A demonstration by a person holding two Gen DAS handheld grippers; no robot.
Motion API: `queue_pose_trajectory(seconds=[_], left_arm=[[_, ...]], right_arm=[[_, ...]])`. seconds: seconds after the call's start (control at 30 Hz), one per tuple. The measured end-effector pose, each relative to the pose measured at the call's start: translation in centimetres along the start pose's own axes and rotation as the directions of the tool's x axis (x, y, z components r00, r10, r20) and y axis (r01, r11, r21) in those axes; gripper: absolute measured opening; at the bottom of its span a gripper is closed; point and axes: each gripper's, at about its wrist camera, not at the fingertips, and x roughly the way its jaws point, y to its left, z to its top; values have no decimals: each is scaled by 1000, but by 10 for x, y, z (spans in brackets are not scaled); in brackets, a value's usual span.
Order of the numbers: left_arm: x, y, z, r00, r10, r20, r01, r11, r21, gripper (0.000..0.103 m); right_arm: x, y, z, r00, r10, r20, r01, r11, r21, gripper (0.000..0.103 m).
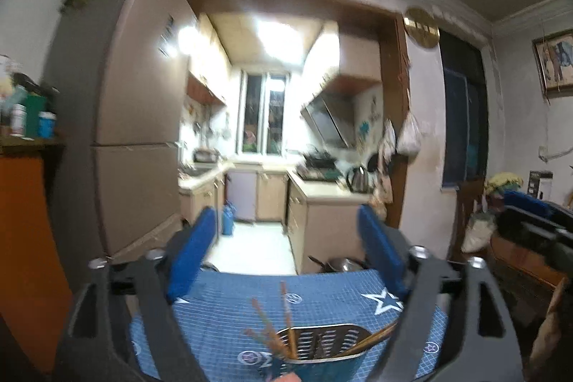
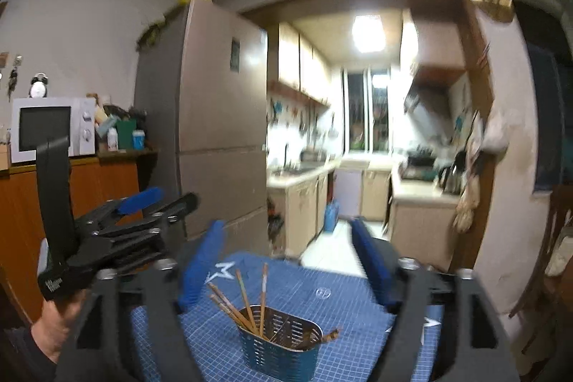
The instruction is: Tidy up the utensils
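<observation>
- Blue-padded left gripper (image 1: pixel 286 249) points level toward the kitchen, jaws wide apart, nothing between them; holder (image 1: pixel 324 344) with chopsticks (image 1: pixel 270 328) sits low on the checked cloth (image 1: pixel 322 296), below the fingers.
- Right gripper (image 2: pixel 286 260) also level and spread wide, empty; holder (image 2: pixel 281 342) stands upright on the cloth (image 2: pixel 322 292) between and below its fingers. Left hand (image 2: pixel 57 324) grips the other tool's handle at left.

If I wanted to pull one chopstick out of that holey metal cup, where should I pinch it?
Pinch a chopstick near its top end, coming from above. The chopsticks stand leaning in the metal holder, so only their upper parts stick out free; lower down they bunch together inside the rim. The one standing most apart is probably easiest.
</observation>
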Motion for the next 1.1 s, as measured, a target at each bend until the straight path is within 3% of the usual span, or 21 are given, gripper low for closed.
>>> queue_pose_trajectory(seconds=[0.03,0.07,0.17,0.37,0.47,0.63,1.1], left_arm=[[-21,3,-3,999,24,25,-25,1000,14,98],[-43,5,-7,998,44,53,-46,999,28,98],[-96,10,-25,992,83,94,-91,993,75,98],[-167,23,-73,996,84,14,-84,996,11,98],[-187,18,-96,996,87,-33,-87,996,-5,98],[-206,5,-128,993,87,-82,-83,996,45,98],[-246,0,-152,997,40,-70,-36,998,59,98]], right_arm=[[-17,5,-3,1000,-11,22,12,1000,-12,91],[-32,11,-8,999,-19,38,20,1000,-21,99],[-86,26,-35,995,-55,82,57,998,-24,99],[-153,46,-103,986,-155,64,153,988,35,99],[-167,60,-136,970,-243,-16,244,967,67,99],[-179,81,-172,971,-225,-79,230,970,72,99],[-204,109,-184,972,-217,-88,222,974,45,99]])
